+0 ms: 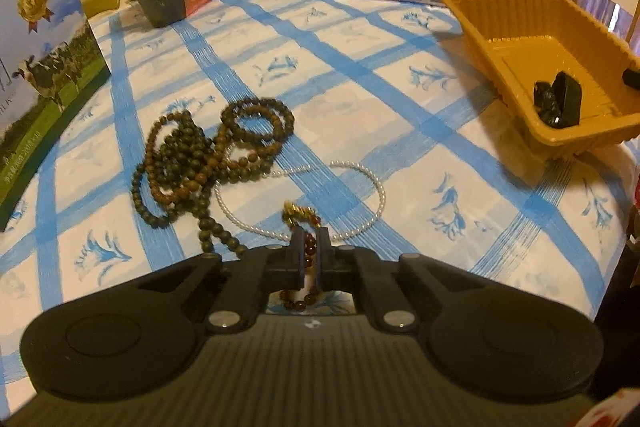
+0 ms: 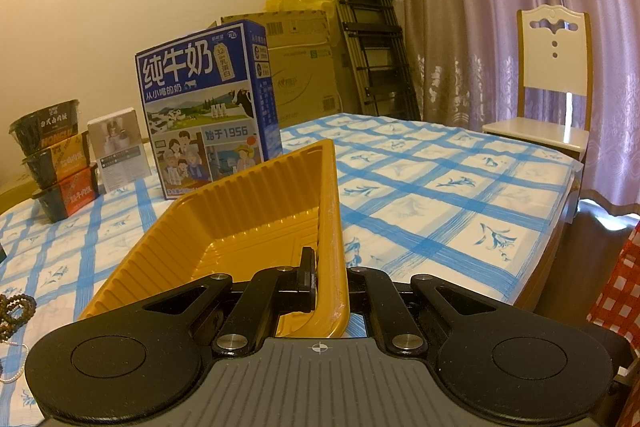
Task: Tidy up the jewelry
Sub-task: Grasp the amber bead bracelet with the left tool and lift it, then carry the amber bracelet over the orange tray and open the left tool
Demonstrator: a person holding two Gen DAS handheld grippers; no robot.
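Note:
My left gripper (image 1: 310, 239) is shut on a dark red bead bracelet (image 1: 300, 297) with a gold charm (image 1: 296, 213), low over the blue checked tablecloth (image 1: 400, 131). Just beyond it lie a white pearl necklace (image 1: 376, 187) and a tangle of brown and dark green wooden bead strings (image 1: 192, 163). An orange plastic tray (image 1: 500, 23) stands at the right. My right gripper (image 2: 324, 267) is shut on the tray's (image 2: 248, 211) right wall, with one finger (image 2: 307, 267) inside and the other hidden behind the wall. That inner finger (image 1: 560, 99) also shows in the left wrist view.
A blue milk carton box (image 2: 208, 107) stands behind the tray. Stacked black bowls (image 2: 56, 163) and a small white box (image 2: 120, 147) are at the back left. A cow-printed box (image 1: 40, 67) stands at the left edge. A white chair (image 2: 552, 87) is past the table's far right corner.

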